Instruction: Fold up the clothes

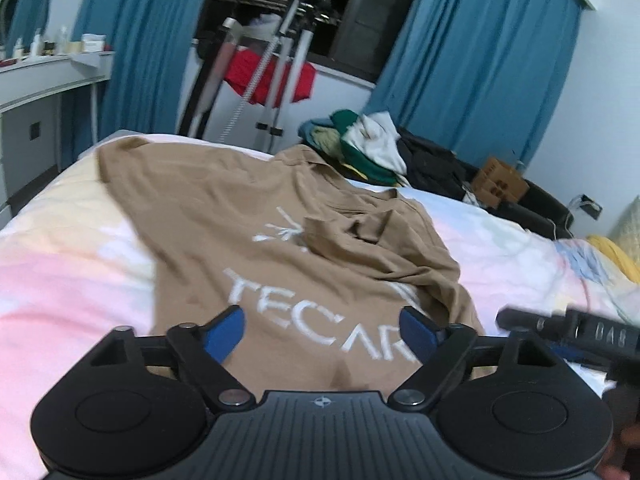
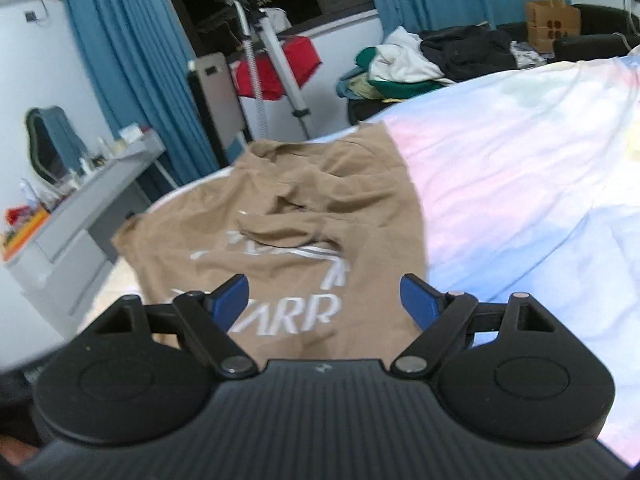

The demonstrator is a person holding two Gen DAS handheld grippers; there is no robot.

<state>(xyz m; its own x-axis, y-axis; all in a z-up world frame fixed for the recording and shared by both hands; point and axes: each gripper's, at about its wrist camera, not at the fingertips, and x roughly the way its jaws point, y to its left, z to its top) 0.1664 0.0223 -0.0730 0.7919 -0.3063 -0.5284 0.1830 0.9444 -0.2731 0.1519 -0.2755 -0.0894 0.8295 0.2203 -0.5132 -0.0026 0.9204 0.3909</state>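
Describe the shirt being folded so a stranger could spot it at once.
Start at the bed with the pastel tie-dye sheet. Spread on it, ahead of both open grippers, lies the tan shirt, one side bunched inward. Its large white lettering distinguishes it from the green, white and black clothes pile behind.

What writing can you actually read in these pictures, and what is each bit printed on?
"TECAR": large white letters on the tan shirt lying on the bed, left wrist view; the word runs on under a fold.
"ARR": the same white print in the right wrist view, its start blurred.
"DAB", roughly: pale marks on the black device at the right edge; too blurred to trust.
White emblem above the letters: a drawing, no text.
Bottles on the dresser: too small to read.
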